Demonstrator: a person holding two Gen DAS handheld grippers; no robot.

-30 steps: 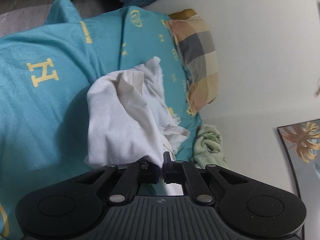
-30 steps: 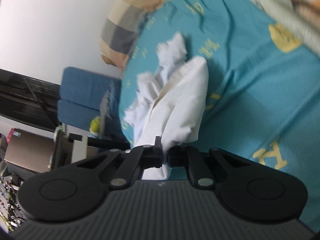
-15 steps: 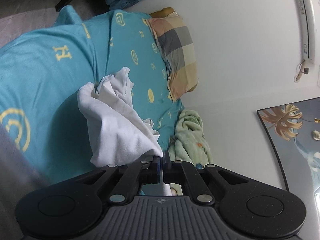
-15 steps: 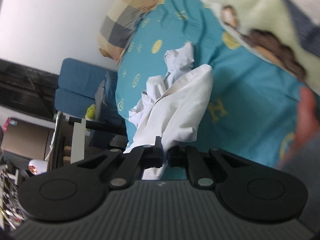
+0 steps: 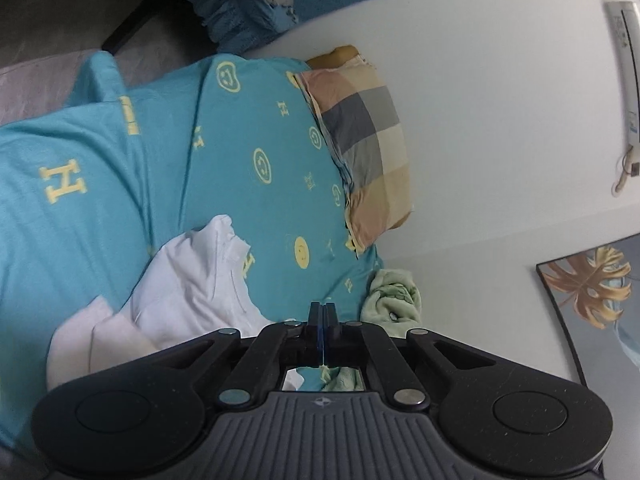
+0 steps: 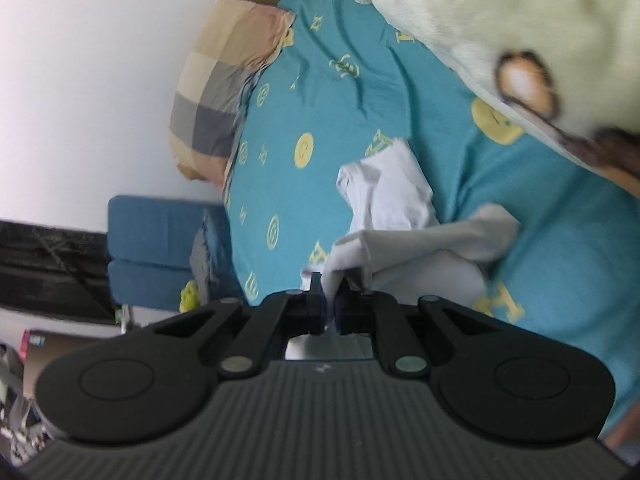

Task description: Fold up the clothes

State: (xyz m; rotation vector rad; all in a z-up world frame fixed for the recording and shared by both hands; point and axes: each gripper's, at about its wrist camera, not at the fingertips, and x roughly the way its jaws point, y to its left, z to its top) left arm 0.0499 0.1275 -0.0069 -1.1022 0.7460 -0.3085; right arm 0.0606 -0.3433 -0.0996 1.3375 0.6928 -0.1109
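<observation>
A white garment [image 5: 188,292] lies crumpled on the teal bed sheet [image 5: 100,200]; it also shows in the right wrist view [image 6: 400,216]. My left gripper [image 5: 322,312] is shut with its jaws pressed together, and no cloth shows between them; the garment lies to its left. My right gripper [image 6: 329,296] is shut on a fold of the white garment, which bunches up right at the fingertips [image 6: 316,284].
A plaid pillow [image 5: 368,140] lies at the head of the bed by the white wall. A pale green blanket [image 6: 480,20] covers the bed's far side, with a bunch of it at the corner [image 5: 394,296]. A blue sofa [image 6: 156,244] stands beside the bed.
The white garment has dropped from hanging to lying on the sheet. My left gripper no longer has cloth between its jaws and has shifted right of the garment. The right gripper still holds it.
</observation>
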